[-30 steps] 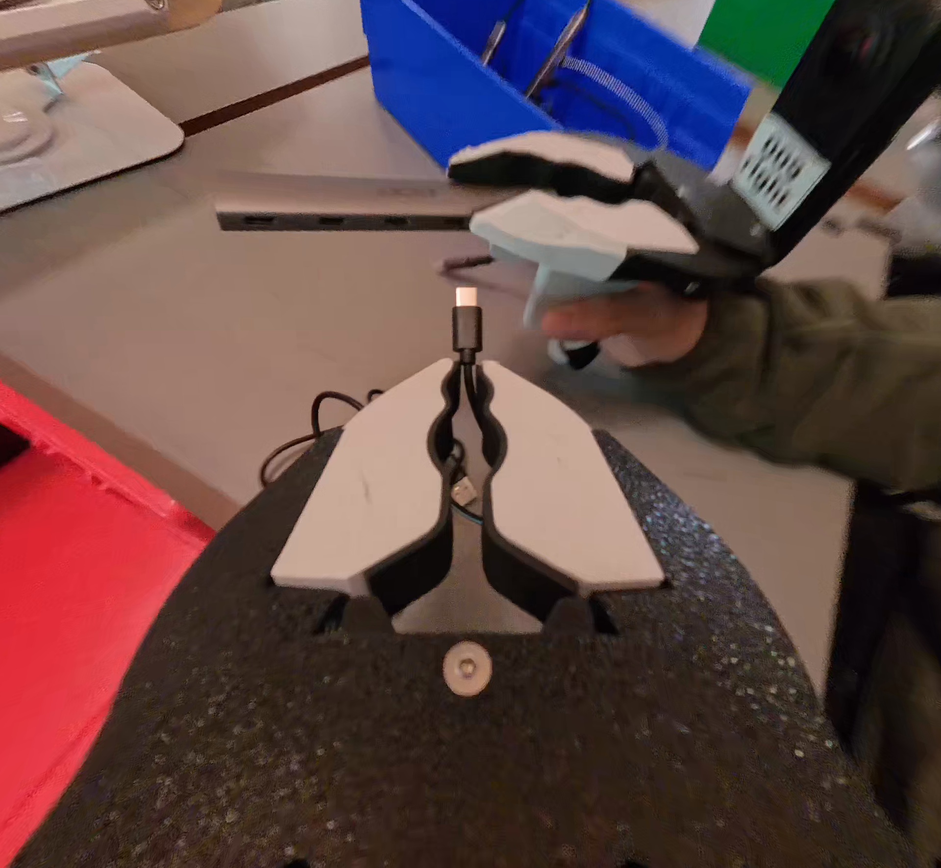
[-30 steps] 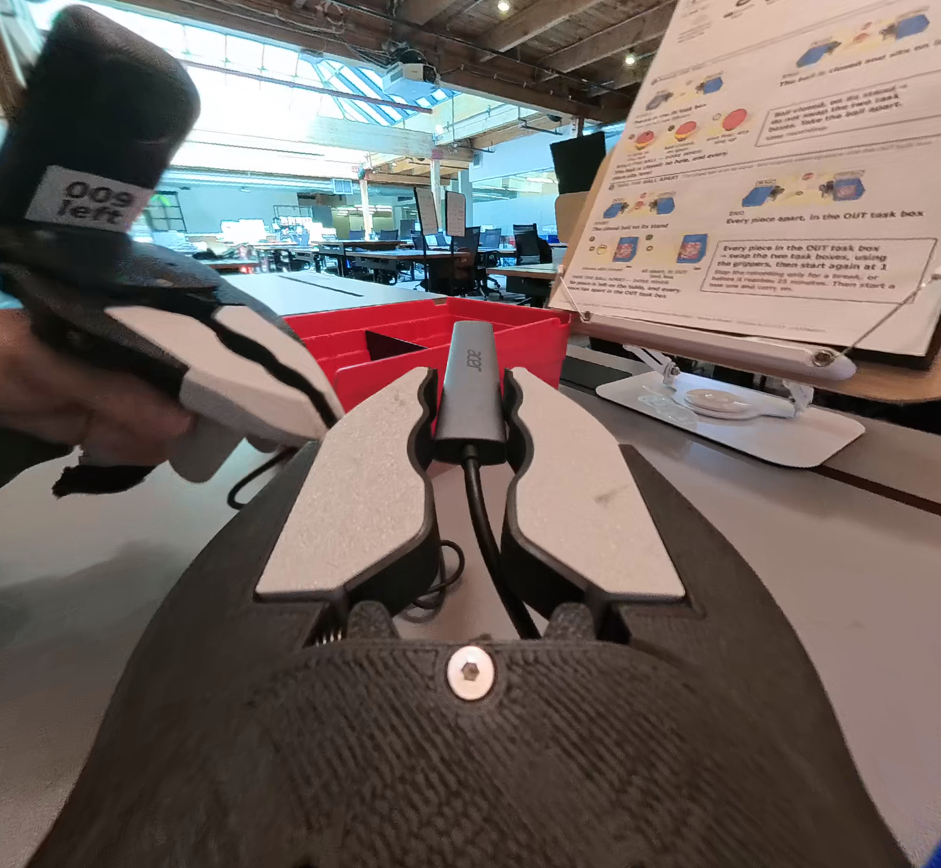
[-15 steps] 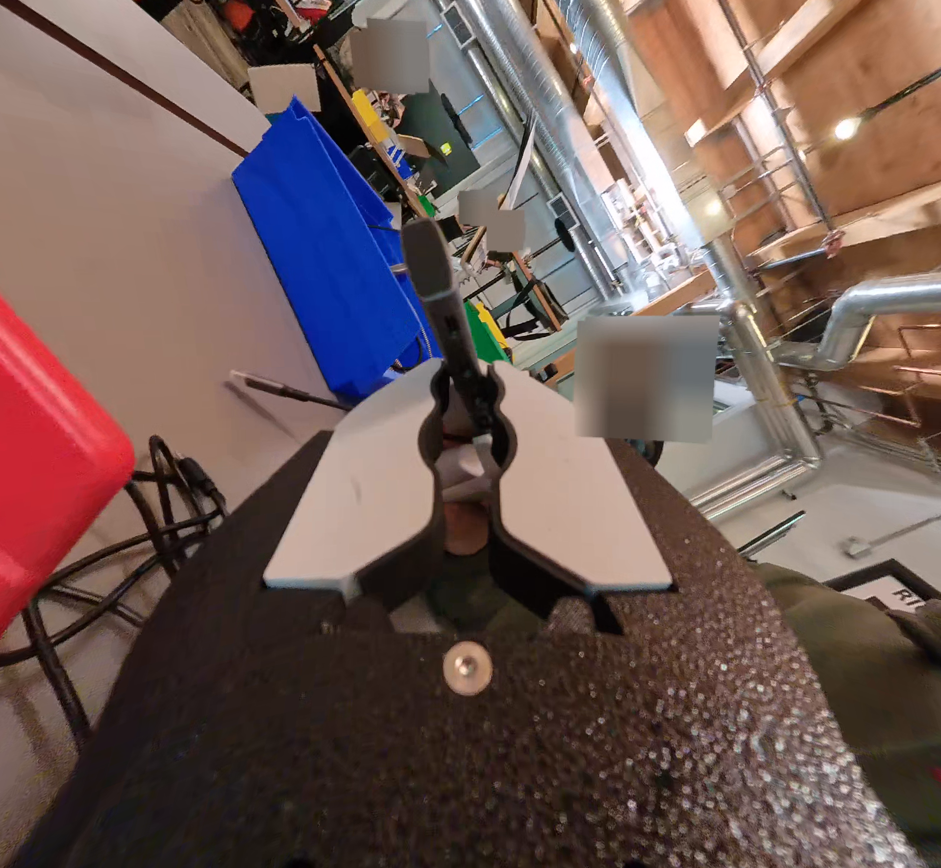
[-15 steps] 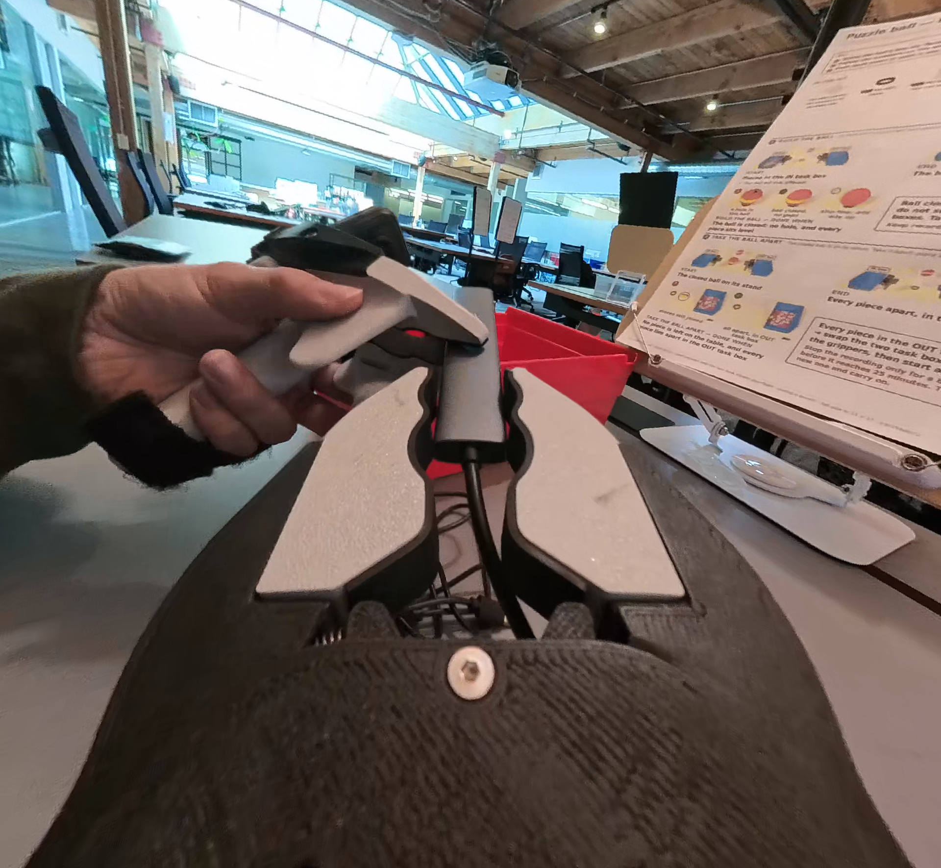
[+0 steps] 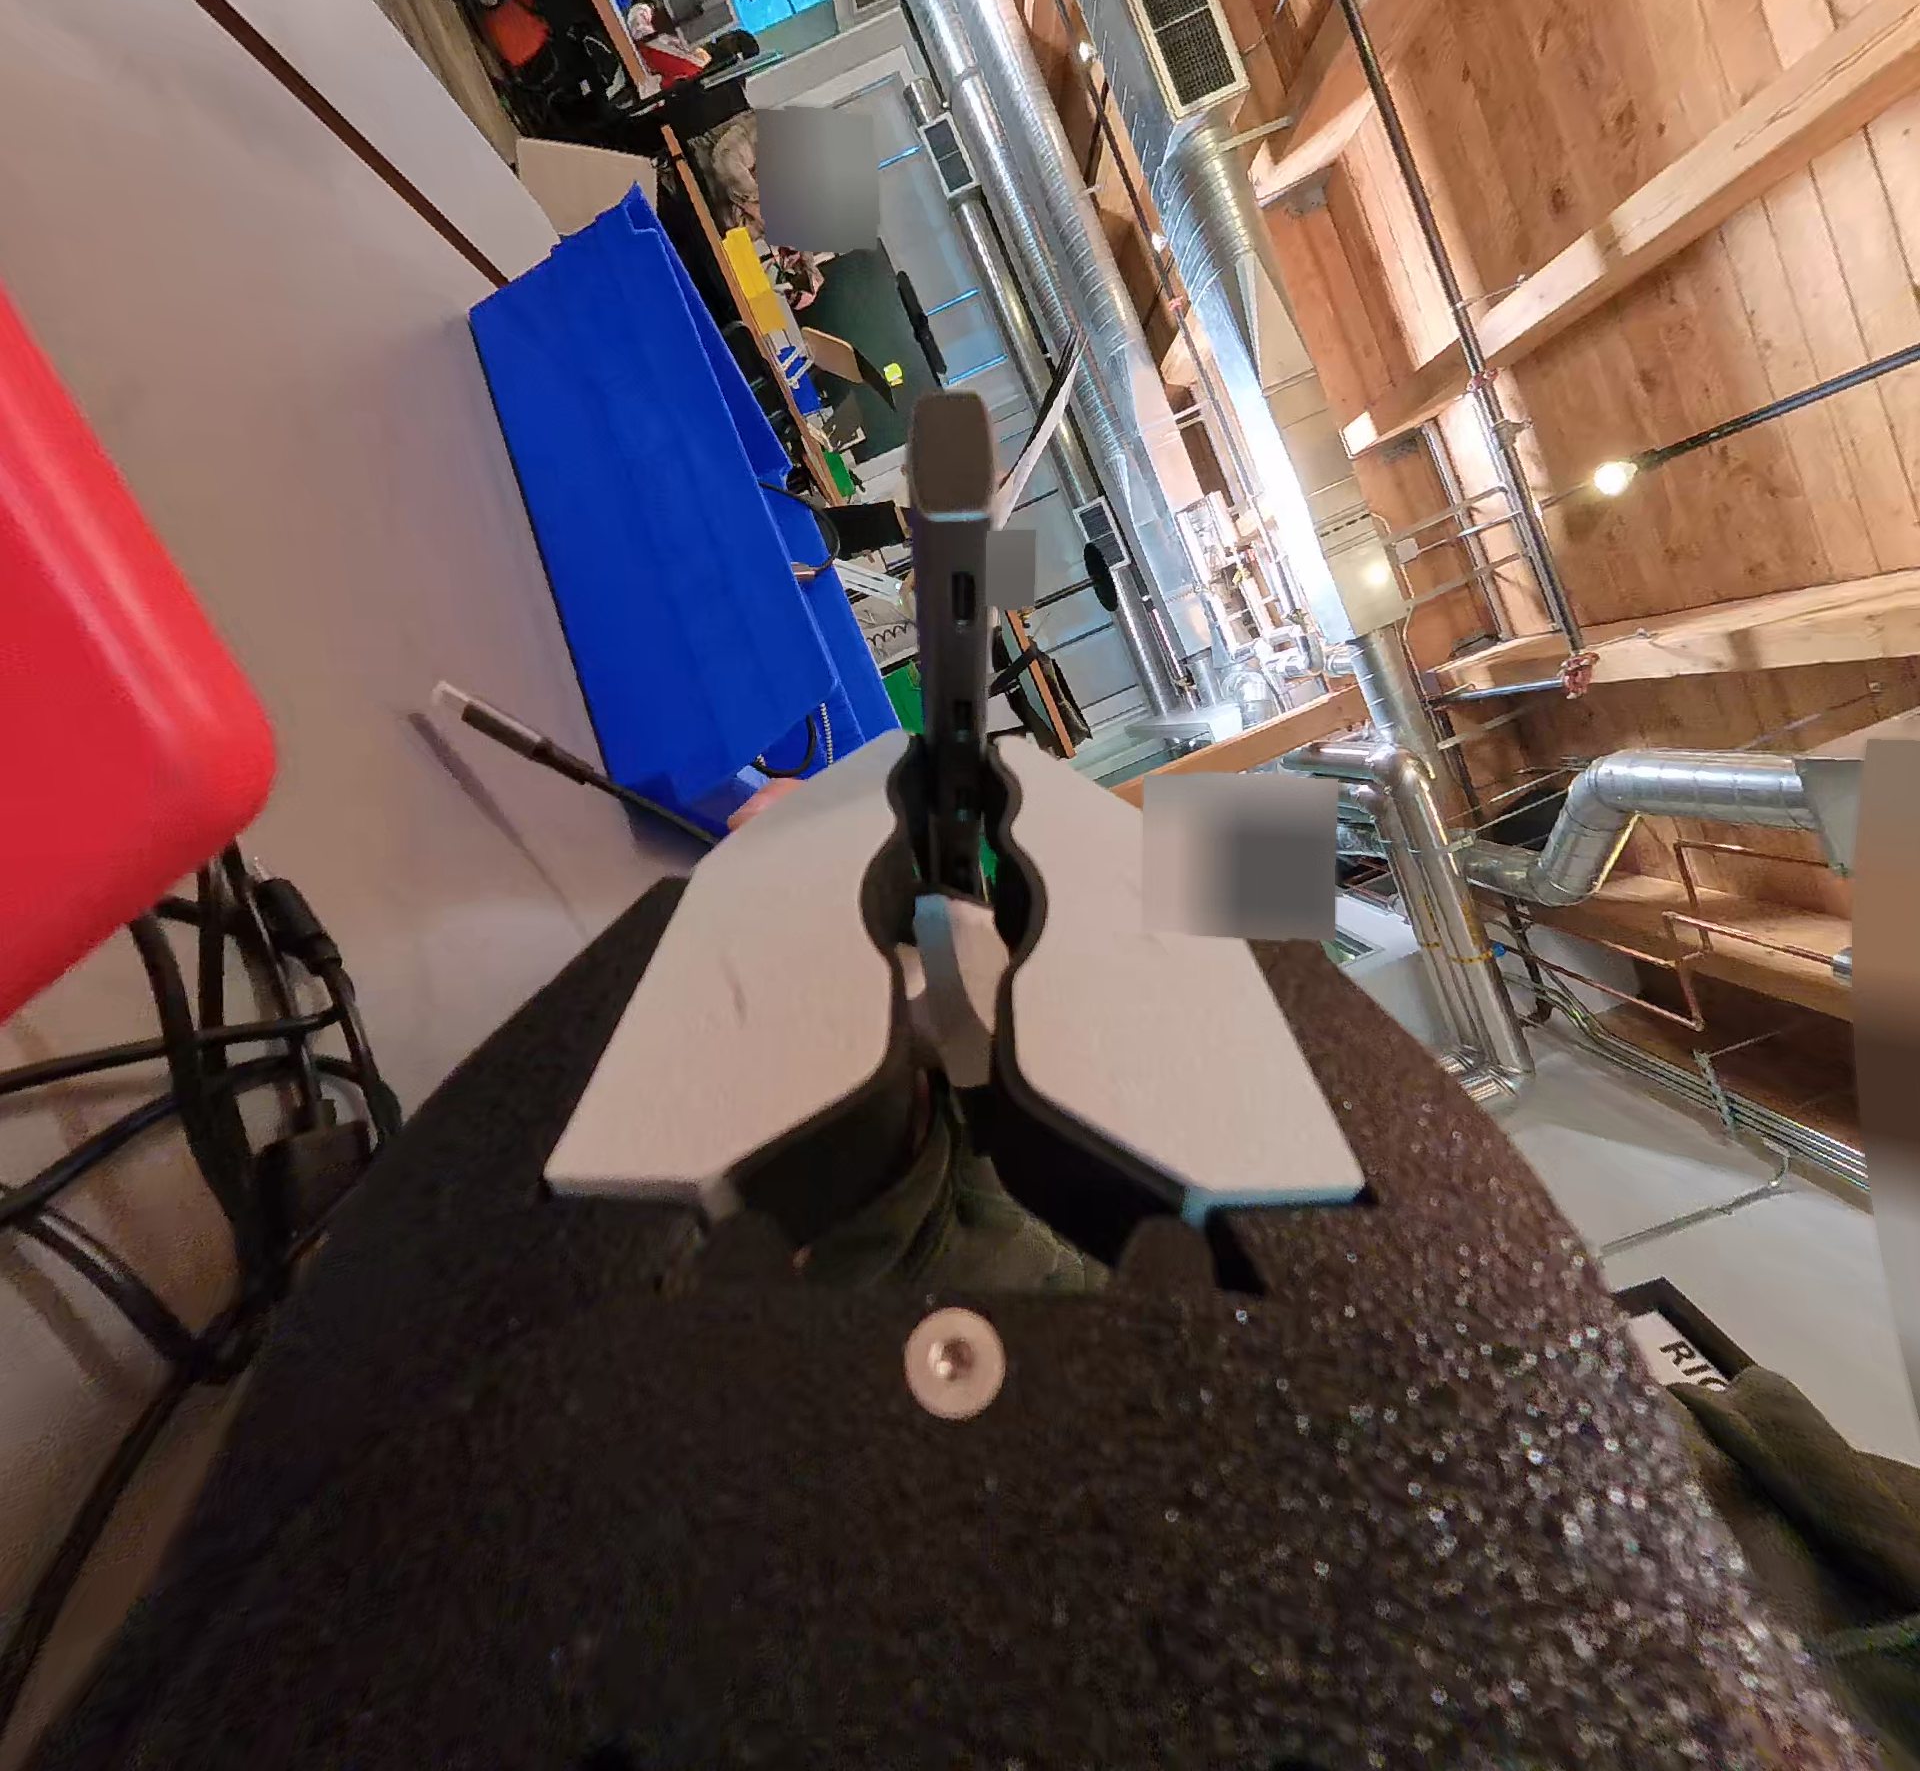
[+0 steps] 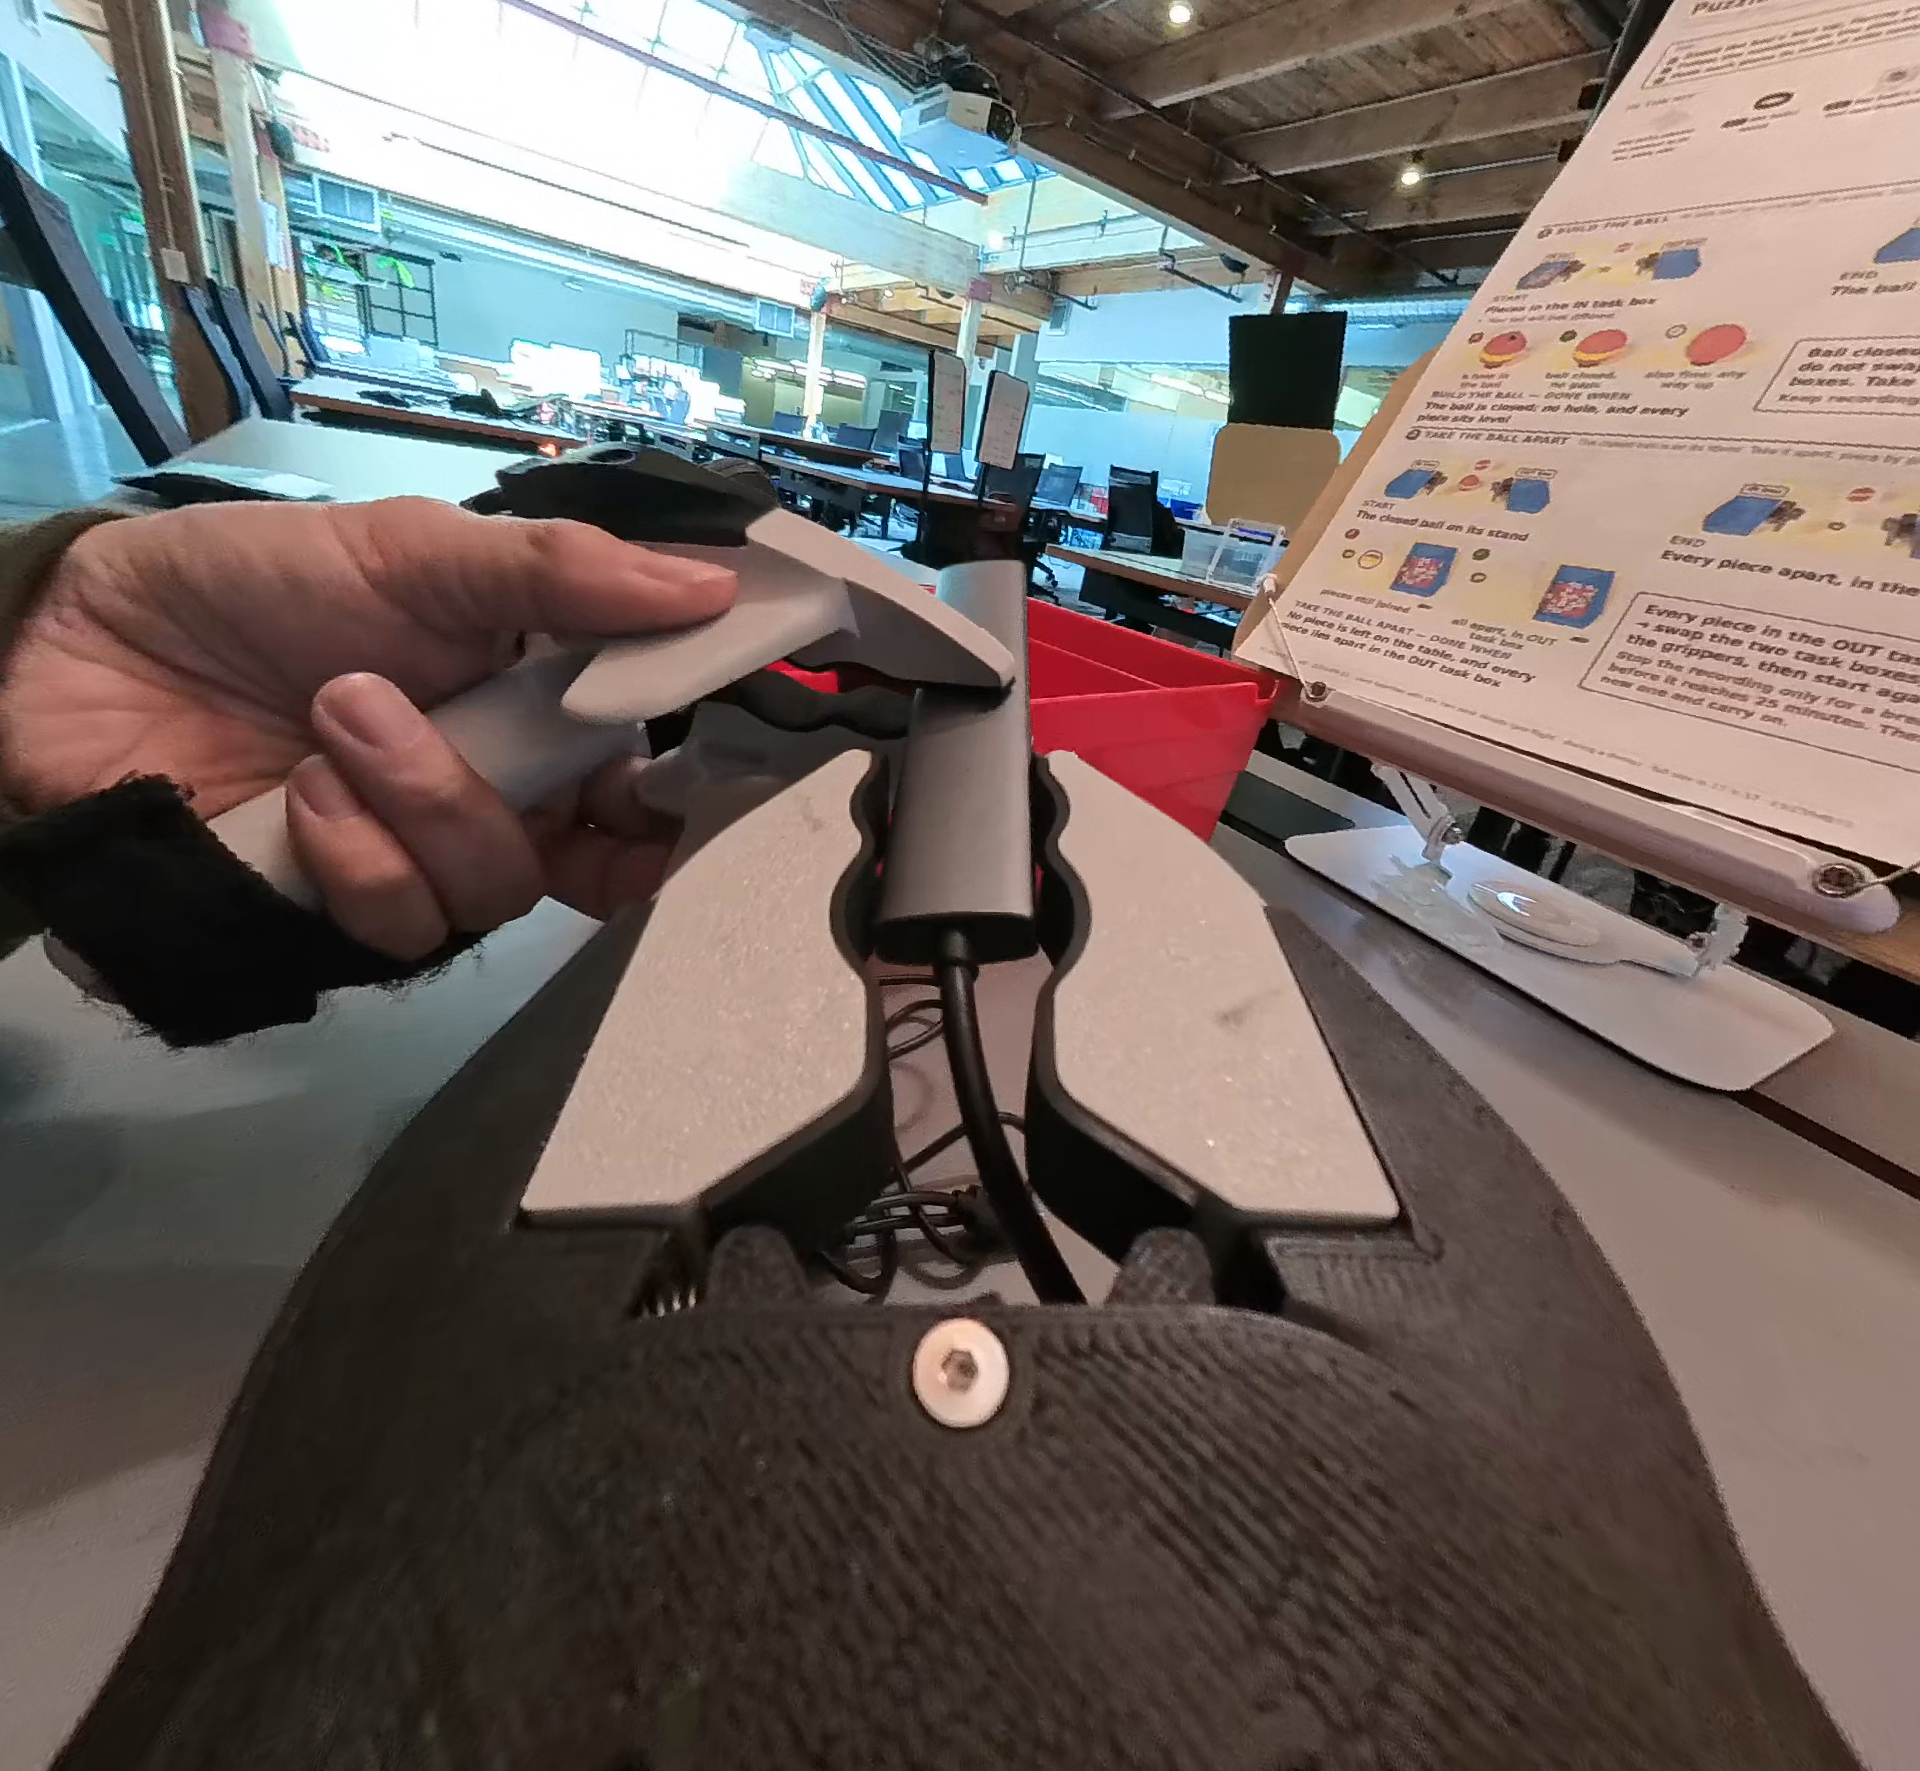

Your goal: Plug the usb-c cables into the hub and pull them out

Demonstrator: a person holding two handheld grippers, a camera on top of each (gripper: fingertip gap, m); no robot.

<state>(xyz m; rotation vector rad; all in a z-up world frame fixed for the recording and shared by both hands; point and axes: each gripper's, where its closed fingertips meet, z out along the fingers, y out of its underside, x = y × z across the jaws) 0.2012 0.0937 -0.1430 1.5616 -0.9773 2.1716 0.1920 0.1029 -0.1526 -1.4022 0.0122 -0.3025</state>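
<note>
My right gripper [image 6: 961,765] is shut on the grey usb-c hub [image 6: 966,828] near its cabled end and holds it above the table. My left gripper [image 5: 948,755], rolled on its side, is shut on a usb-c cable. Its tips press against the ported side of the hub [image 5: 945,578], and the plug itself is hidden between the tips and the hub. In the right wrist view the left gripper [image 6: 977,682] comes in from the left in a person's hand. A second cable plug [image 5: 499,724] lies on the table.
A blue bin [image 5: 665,558] stands beyond the loose plug. A red bin [image 6: 1132,713] stands behind the hub. An instruction sheet on a stand [image 6: 1558,973] is at the right. Tangled black cables [image 5: 239,994] lie beside the red bin [image 5: 94,630]. Only a small space, under 4 cm, lies between the two pairs of fingers.
The left gripper has rolled on its side and moved from in front of the hub up to its ported side, carrying the plug with it. The right gripper keeps its hold on the hub.
</note>
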